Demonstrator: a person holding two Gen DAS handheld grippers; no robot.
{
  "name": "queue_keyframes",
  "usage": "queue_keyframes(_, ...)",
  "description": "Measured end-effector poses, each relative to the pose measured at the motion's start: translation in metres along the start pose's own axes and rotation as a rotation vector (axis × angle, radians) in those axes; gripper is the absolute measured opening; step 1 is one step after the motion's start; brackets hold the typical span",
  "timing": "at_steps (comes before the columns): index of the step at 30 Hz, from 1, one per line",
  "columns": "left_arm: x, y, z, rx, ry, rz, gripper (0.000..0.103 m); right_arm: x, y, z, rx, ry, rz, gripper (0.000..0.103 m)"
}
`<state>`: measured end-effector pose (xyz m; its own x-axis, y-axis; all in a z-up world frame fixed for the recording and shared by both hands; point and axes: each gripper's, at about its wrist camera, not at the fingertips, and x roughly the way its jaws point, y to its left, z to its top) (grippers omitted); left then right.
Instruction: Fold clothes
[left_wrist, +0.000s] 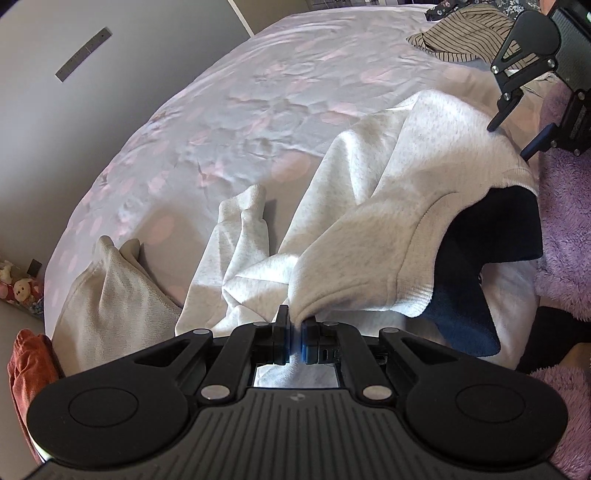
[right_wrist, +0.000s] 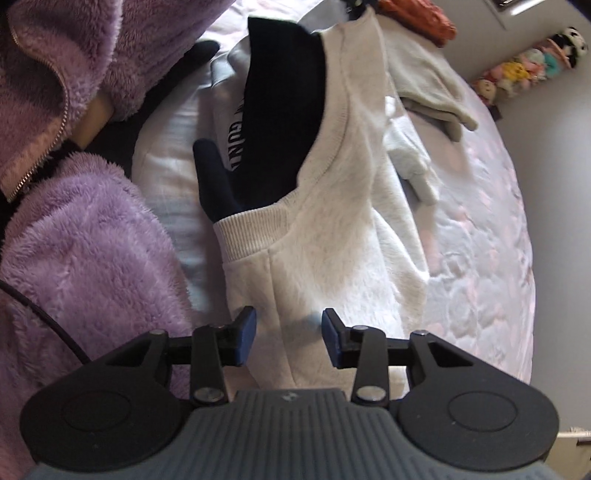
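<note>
— Progress? Sweatshirt (left_wrist: 406, 206) is draped unfolded on the bed (left_wrist: 221, 110); folding is barely begun.
— Grips?
— Left gripper (left_wrist: 294, 332) is clamped on its fabric; right gripper (right_wrist: 288, 332) is spread apart, nothing pinched.
— Obstacles?
— Navy garment (right_wrist: 280, 110) is tucked inside; striped garment (left_wrist: 461, 37) is seen at one o'clock.

- Bed (left_wrist: 240, 110): pale quilted cover with pink spots, fills most of the left wrist frame.
- White sweatshirt (left_wrist: 369, 229) lies rumpled at centre, partly lifted, navy lining showing.
- Beige garment (left_wrist: 110, 306) at lower left.
- Striped garment (left_wrist: 458, 33) at upper right.
- Rust-orange cloth (left_wrist: 29, 369) at the lower-left edge.
</note>
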<state>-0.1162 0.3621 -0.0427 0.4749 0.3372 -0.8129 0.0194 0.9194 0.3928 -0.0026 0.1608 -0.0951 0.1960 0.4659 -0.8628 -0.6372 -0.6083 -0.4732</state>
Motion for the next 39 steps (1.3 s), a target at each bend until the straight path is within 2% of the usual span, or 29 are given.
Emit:
queue_keyframes(7,0.008,0.015,-0.003,-0.047,-0.011,-0.040,0.004,0.017,0.004,-0.001,-0.045,-0.004,0.077,0.043)
queue_keyframes(11,0.012,0.020,-0.004,-0.069,-0.018,-0.051,0.004,0.021,0.005,-0.002,0.012,-0.010,0.065,0.044)
queue_keyframes(15,0.016,0.024,-0.004,-0.085,-0.015,-0.054,0.004,0.030,0.010,-0.003,0.063,-0.019,0.012,0.043)
queue_keyframes(17,0.017,0.024,-0.004,-0.092,-0.012,-0.053,0.004,0.034,0.012,-0.001,0.080,-0.025,-0.037,0.041)
queue_keyframes(18,0.017,0.024,-0.004,-0.093,-0.011,-0.052,0.004,0.035,0.013,-0.001,0.084,-0.028,-0.051,0.036)
queue_keyframes(19,0.016,0.024,-0.004,-0.094,-0.010,-0.050,0.004,0.037,0.014,0.000,0.088,-0.032,-0.065,0.021)
queue_keyframes(20,0.016,0.023,-0.005,-0.095,-0.008,-0.047,0.004,0.037,0.015,0.000,0.089,-0.036,-0.079,0.016)
queue_keyframes(25,0.008,0.023,-0.008,-0.123,-0.014,-0.034,0.004,0.018,0.006,-0.007,0.111,-0.075,-0.118,0.010)
queue_keyframes(28,0.004,0.020,-0.011,-0.210,-0.039,-0.021,0.004,0.002,-0.007,-0.012,0.184,-0.089,-0.163,0.008)
queue_keyframes(33,0.006,0.001,-0.017,-0.360,-0.083,0.065,0.004,0.001,-0.021,-0.018,0.330,-0.119,-0.190,0.008)
queue_keyframes(39,0.023,0.001,-0.025,-0.508,-0.072,0.133,0.004,0.023,-0.033,-0.008,0.329,-0.080,-0.187,0.008)
